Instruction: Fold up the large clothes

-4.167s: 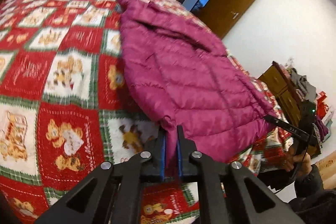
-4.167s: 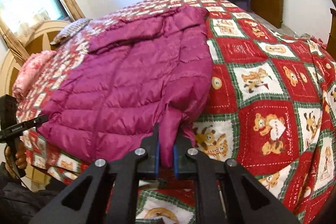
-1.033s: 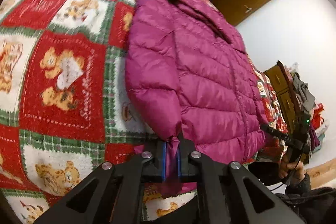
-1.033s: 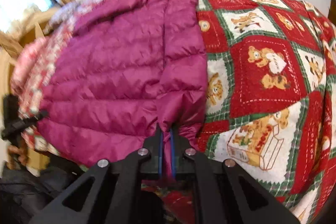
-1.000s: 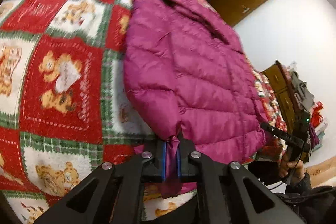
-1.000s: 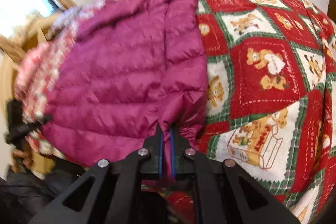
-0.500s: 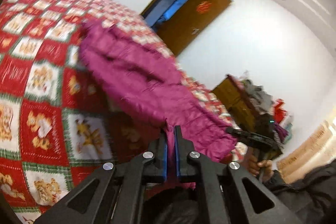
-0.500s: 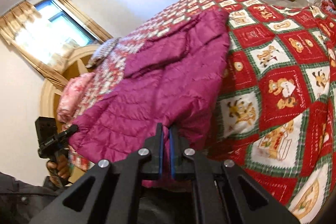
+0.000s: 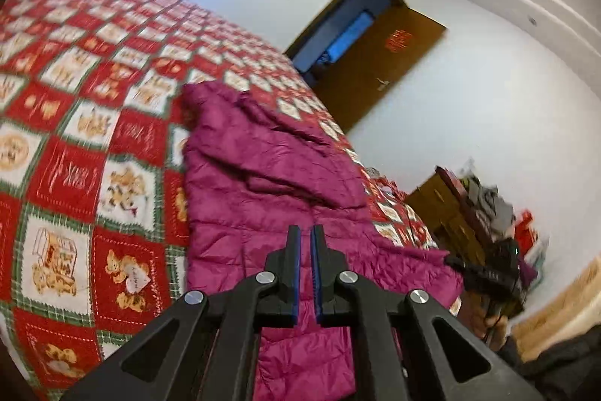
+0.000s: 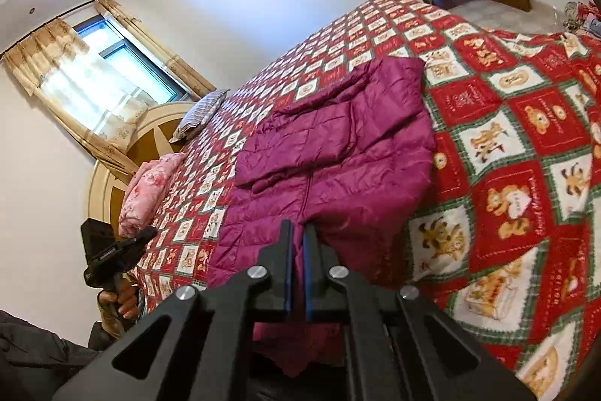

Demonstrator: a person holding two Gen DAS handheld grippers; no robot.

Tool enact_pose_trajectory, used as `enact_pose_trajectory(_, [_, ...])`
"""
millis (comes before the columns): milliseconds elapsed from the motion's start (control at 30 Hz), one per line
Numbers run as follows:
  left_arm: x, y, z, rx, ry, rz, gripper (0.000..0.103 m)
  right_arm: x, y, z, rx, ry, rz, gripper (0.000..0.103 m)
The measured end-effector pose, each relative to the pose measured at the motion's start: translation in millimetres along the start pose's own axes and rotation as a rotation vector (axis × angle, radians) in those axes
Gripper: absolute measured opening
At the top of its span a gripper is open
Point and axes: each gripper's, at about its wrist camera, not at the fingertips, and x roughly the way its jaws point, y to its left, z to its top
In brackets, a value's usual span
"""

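Count from my wrist views: one magenta puffer jacket point(image 10: 330, 156), one bear-print quilt point(image 10: 526, 145), two pillows — one striped point(image 10: 199, 115), one pink point(image 10: 146, 194). One door point(image 9: 379, 70), one curtained window point(image 10: 112, 74).

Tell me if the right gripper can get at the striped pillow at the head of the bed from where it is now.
Probably not. The right gripper sits at the near hem of the magenta jacket, while the striped pillow lies far up the quilt, beyond the whole jacket.
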Motion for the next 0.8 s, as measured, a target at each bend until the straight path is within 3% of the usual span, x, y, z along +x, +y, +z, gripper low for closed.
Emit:
enact_pose_trajectory(133, [4.7, -2.5, 3.6, 0.069, 0.04, 0.104, 0.005, 2.8, 0.4, 11.5, -0.017, 0.011, -0.019, 0.007])
enact_pose_trajectory(200, [12.1, 2.3, -1.1, 0.087, 0.116, 0.144, 0.005, 0.7, 0.6, 13.1, -0.025, 0.01, -0.021, 0.007])
enact_pose_trajectory(300, [22.7, 21.4, -22.3, 0.008, 0.242, 0.156, 0.007, -0.3, -3.1, 11.1, -0.028, 0.01, -0.038, 0.007])
enact_pose_trajectory(367, [28.7, 28.9, -39.8, -0.009, 0.288, 0.185, 0.018, 2.6, -8.1, 7.4, -0.009, 0.018, -0.039, 0.007])
enact_pose_trajectory(433, [34.0, 29.7, -59.5, 0.004, 0.311, 0.225, 0.063, 6.7, -12.4, 2.9, 0.01, 0.031, -0.039, 0.007])
enact_pose_trajectory(500, [37.2, 28.9, -74.4, -0.004, 0.349, 0.231, 0.084, 9.0, -13.6, -0.5, 0.016, 0.043, -0.039, 0.007])
enact_pose_trajectory(700, [57.9, 24.7, -103.2, -0.039, 0.467, 0.245, 0.084, 3.8, -16.9, -1.9, 0.015, 0.037, -0.043, 0.007])
enact_pose_trajectory(800, [63.2, 27.7, -113.1, -0.022, 0.517, 0.334, 0.084, 1.4, -20.9, -5.0, 0.031, 0.031, -0.037, 0.007])
